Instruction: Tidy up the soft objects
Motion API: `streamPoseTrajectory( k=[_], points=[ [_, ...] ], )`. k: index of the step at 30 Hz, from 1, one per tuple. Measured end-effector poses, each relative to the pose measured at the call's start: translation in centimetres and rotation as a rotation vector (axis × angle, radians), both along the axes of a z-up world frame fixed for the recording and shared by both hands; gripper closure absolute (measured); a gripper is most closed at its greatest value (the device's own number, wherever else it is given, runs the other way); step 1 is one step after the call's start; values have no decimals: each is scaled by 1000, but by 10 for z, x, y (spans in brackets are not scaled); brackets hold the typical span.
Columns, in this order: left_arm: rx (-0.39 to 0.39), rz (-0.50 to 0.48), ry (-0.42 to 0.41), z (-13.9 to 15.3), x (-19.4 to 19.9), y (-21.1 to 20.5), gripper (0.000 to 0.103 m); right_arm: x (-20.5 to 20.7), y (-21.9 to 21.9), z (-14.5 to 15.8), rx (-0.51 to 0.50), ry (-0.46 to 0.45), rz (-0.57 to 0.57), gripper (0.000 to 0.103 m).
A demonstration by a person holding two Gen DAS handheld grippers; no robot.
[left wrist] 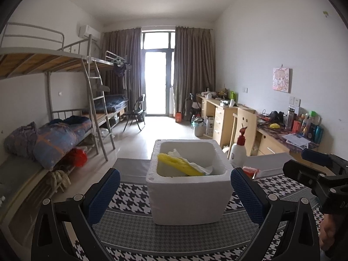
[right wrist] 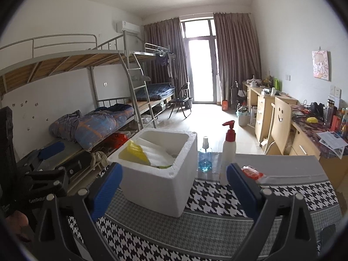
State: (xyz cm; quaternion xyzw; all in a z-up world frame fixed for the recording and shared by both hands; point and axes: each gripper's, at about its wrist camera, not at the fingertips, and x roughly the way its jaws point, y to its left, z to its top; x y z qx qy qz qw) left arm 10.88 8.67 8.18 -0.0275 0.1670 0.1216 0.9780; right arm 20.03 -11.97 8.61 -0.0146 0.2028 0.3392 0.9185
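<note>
Flanking the foam box (left wrist: 187, 187), both claws gape empty, pump bottle (right wrist: 228, 152) and spray bottle (right wrist: 204, 157) just behind.

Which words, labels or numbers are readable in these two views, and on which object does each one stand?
"GenRobot": white print on the black body of the left gripper, cut off at the end.
White pump bottle: round label, too blurred to read.
Papers on the desk: print too small to read.
</note>
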Motion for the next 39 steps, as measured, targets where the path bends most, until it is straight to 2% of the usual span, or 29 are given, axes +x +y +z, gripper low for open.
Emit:
streamPoseTrajectory(
  k=[19, 39],
  points=[
    [-3, -32, -29, -9, -33, -19, 1, -30, -21, -11, 8, -32, -36, 5],
    [11, -48, -61, -20, -62, -30, 1, -74, -43, -17, 29, -103, -63, 5]
  ],
)
